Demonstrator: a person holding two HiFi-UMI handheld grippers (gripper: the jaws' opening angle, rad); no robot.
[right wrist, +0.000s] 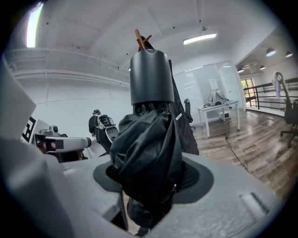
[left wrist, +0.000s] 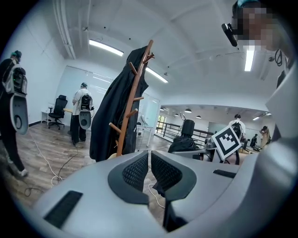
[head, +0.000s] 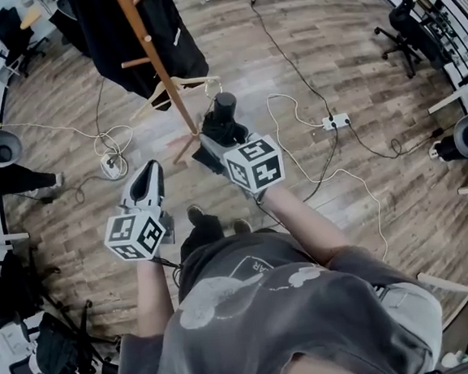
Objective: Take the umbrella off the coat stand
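The folded black umbrella [right wrist: 151, 135] stands upright in the right gripper [right wrist: 156, 175], its fingers clamped on the soft bunched canopy below the stiff handle. It looks light, though the cloth could slip. Both forearms reach forward near the coat stand [head: 158, 62], the umbrella apparently free of it, and the left gripper [left wrist: 149, 168] has its fingers closed on nothing.
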